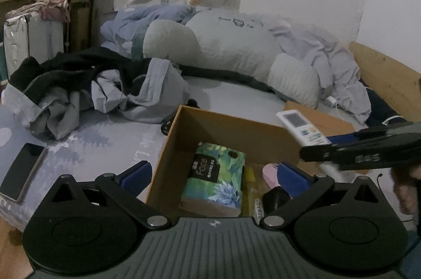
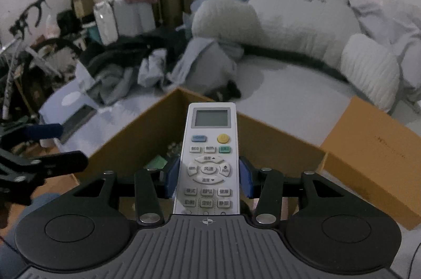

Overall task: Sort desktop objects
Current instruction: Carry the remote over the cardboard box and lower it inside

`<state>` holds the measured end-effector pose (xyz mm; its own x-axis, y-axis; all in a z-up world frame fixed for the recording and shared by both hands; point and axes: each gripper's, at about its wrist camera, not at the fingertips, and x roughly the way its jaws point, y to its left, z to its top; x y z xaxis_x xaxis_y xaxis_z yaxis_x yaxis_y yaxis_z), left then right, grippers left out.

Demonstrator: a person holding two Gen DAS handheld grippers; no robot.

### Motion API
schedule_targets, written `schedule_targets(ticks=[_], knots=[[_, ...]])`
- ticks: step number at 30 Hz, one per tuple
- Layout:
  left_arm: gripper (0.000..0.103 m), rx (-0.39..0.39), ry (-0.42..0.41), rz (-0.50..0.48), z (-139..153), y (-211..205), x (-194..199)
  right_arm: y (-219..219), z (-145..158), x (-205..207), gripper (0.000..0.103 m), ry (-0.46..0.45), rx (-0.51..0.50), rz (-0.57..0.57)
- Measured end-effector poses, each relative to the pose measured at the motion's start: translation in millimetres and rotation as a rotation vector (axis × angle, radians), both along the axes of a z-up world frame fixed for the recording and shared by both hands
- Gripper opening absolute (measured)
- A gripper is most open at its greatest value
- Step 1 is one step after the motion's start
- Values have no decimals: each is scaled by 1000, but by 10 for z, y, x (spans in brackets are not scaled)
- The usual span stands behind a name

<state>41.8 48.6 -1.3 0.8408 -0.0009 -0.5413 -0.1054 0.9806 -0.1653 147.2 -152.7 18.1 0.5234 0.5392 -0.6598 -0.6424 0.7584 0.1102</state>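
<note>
An open brown cardboard box (image 1: 184, 126) sits on the bed; it also shows in the right wrist view (image 2: 276, 137). Inside lie a green floral tissue pack (image 1: 214, 176), a pink object (image 1: 271, 173) and a small black item (image 1: 276, 197). My left gripper (image 1: 214, 176) is open and empty, its blue pads astride the box's near left wall. My right gripper (image 2: 208, 179) is shut on a white air-conditioner remote (image 2: 209, 155) and holds it above the box; the remote also shows in the left wrist view (image 1: 300, 125).
A dark phone (image 1: 22, 171) lies on the bedsheet at the left. The flat box lid (image 2: 373, 158) lies right of the box. Crumpled clothes (image 1: 105, 89), a large plush pillow (image 1: 223, 50) and stacked boxes (image 1: 52, 16) are behind.
</note>
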Motion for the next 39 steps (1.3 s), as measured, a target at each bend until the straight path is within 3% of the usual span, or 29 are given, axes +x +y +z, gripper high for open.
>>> schedule_targets(ticks=[9, 21, 36, 39], knots=[[103, -5, 32, -23, -141, -50, 14, 298, -529, 132, 51, 101, -111, 40], [103, 3, 61, -42, -210, -60, 22, 463, -878, 228, 51, 152, -220, 57], [103, -16, 73, -12, -227, 36, 60, 428, -930, 210, 52, 139, -242, 30], [103, -17, 77, -4, -235, 52, 71, 374, -875, 183, 56, 130, -226, 20]])
